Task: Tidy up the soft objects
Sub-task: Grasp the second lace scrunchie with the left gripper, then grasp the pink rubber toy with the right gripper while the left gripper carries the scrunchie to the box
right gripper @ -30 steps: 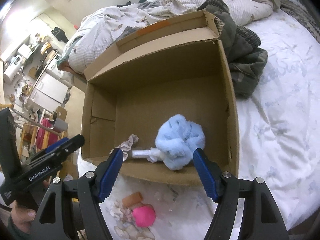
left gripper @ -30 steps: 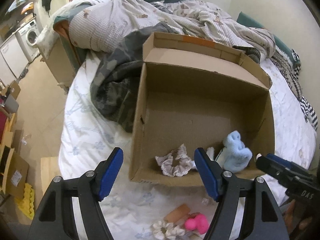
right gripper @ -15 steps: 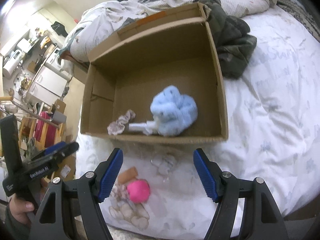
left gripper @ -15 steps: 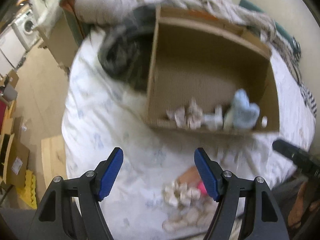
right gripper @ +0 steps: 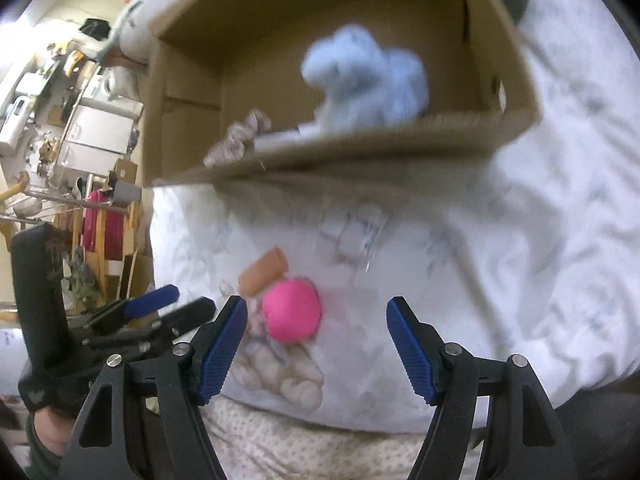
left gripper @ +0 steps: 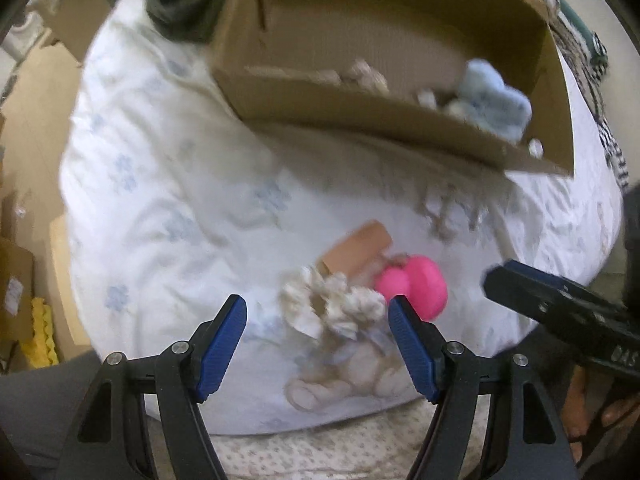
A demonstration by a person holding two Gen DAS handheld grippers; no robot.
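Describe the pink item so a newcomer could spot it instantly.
Start at the cardboard box on the white bedsheet. On the sheet in front of its near wall lies a small cluster; the pink ball is the only round, vivid pink piece there, beside a tan tube.

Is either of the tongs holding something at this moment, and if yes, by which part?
Nothing is held. The left tongs and the right tongs are both open above the bed; the cream scrunchie and pink ball lie untouched.
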